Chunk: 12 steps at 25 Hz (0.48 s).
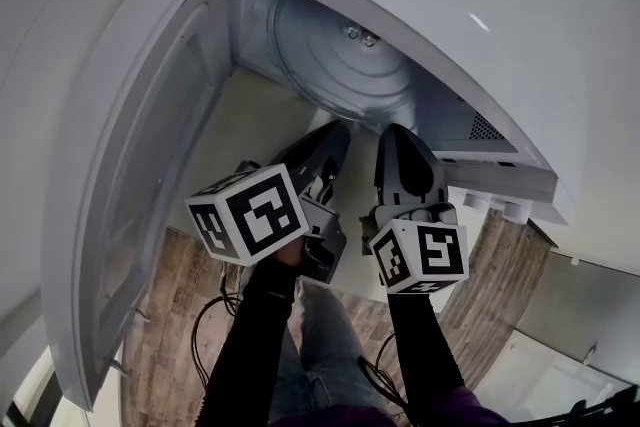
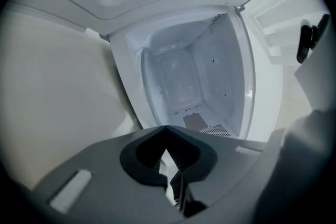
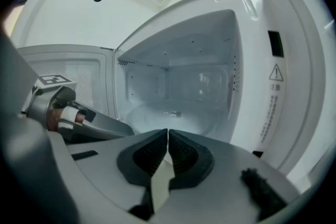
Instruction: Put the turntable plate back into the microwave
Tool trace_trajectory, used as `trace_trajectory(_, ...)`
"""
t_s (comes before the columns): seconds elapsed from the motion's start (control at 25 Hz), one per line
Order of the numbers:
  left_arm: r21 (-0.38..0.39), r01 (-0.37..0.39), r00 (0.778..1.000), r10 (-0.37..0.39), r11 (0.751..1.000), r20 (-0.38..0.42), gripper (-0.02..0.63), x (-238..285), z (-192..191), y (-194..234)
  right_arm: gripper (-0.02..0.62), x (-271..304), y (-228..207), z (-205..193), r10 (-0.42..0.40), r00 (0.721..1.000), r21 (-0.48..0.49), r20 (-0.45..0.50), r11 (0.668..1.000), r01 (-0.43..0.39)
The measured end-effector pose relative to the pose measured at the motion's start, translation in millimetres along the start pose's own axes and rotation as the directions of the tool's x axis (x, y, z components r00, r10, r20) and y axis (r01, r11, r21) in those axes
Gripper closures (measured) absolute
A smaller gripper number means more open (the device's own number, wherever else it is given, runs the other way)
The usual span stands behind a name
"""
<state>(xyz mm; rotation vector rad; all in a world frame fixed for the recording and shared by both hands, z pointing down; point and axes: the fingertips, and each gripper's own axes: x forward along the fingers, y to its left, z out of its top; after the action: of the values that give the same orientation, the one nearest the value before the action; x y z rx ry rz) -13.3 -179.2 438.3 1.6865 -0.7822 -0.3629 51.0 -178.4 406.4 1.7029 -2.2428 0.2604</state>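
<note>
The microwave stands open, and the round glass turntable plate lies flat on the floor of its cavity. From the right gripper view the plate shows as a pale disc low in the cavity. My left gripper is just outside the opening's lower edge, shut with nothing between its jaws. Beside it on the right, my right gripper is also shut and empty. Neither gripper touches the plate. The left gripper appears at the left of the right gripper view.
The microwave door hangs wide open at the left, close to my left arm. A beige counter runs under the microwave. Wooden floor lies below, and the control panel side is to the right of the opening.
</note>
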Motion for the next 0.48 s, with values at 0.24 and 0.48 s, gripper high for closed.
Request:
trace_trajectory(0.24,0.154,-0.060,0.996,0.048,0.986,0.080,0.601,-16.3,8.2,-15.6,0.584,-13.6,6.5,17.6,0.014,0.999,0.009,0.030,1.000,-0.015)
trace_trajectory(0.48,0.375,-0.160,0.980,0.099,0.913,0.175,0.601,-38.5,12.2,-46.7,0.584,-38.3,12.9,36.7,0.017,0.998,0.034,0.053,0.999,-0.019)
